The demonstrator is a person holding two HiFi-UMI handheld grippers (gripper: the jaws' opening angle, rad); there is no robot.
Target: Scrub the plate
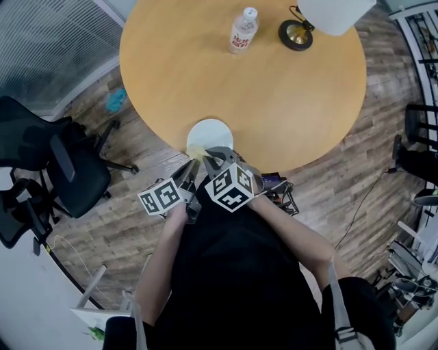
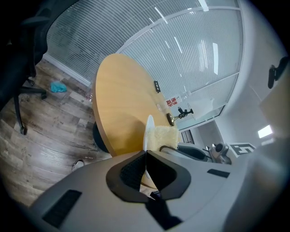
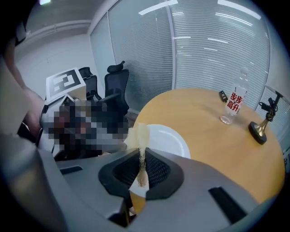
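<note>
The round wooden table (image 1: pixel 274 102) carries everything, and most of its top is bare. That leaves room to work at the near edge, close to the person's body. A lamp (image 1: pixel 332 12) stands at the far side, well apart from the work and out of the way of any scrubbing stroke.

The white plate (image 1: pixel 211 133) sits right at the table's near edge, its rim turned toward the person, so both tools reach it without stretching. I cannot tell whether it lies fully flat or is tipped a little.

The left tongs (image 2: pixel 146 165) are closed on the plate's near rim. In the left gripper view the plate runs edge-on straight between the two dark pads, which meet on it with no gap showing. This grip looks meant as an anchor, pinning the plate so it does not slide or spin while it is rubbed.

The right tongs (image 3: pixel 142 170) come in just beside the left, over the same near rim. They are clamped on a thin, pale yellow cloth (image 3: pixel 139 136) squeezed flat between the pads, its free end sticking out forward.

That free end lies at the plate's near-left rim — the left gripper view shows its fuzzy face right beside the plate. Holding it pinched by one end leaves loose material to drag across the plate, so the scrubbing seems to be just starting or under way at this edge.
</note>
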